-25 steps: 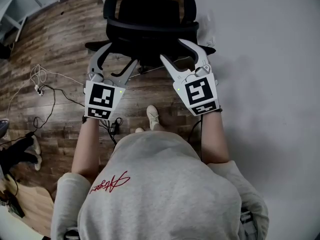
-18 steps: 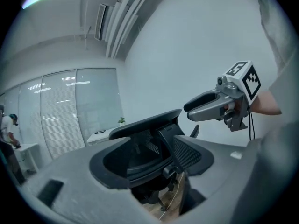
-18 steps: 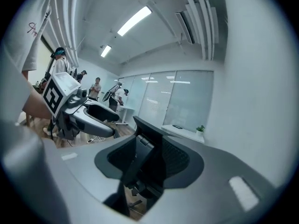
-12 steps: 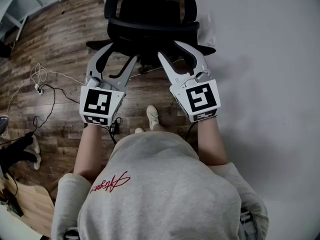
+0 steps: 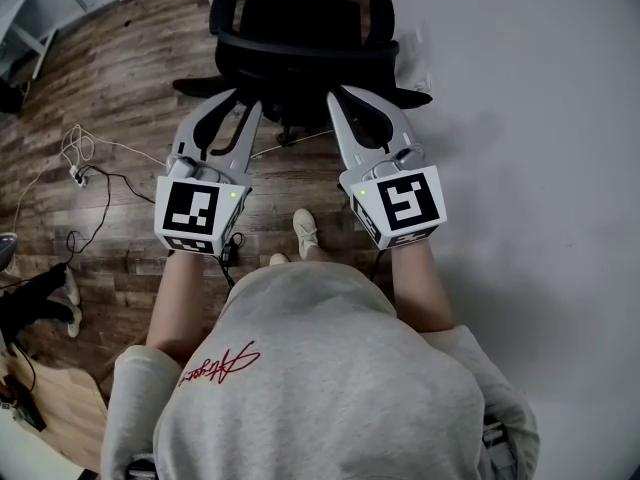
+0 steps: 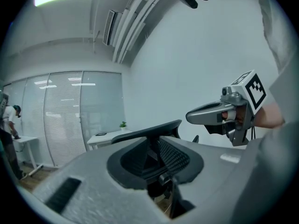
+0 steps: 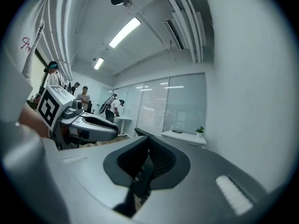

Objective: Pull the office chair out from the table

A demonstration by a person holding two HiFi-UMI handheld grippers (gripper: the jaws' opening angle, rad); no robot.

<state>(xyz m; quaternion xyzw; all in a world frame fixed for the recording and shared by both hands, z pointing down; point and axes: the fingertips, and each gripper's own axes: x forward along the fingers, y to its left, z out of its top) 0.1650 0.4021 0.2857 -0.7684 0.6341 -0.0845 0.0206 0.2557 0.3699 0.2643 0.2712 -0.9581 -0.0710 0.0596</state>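
Two grippers are held equally close behind the chair [image 5: 300, 13]: the right gripper [image 5: 345, 96] is clamped on its backrest [image 5: 300, 53], while the jaws of the left gripper [image 5: 240, 104] are closing round it.

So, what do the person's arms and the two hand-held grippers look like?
The left hand-held gripper and the right hand-held gripper look alike: long, curved, light grey jaws and, at the back, a white cube with black square markers. The person wears a light grey sweatshirt with red script; its sleeves leave the forearms bare.
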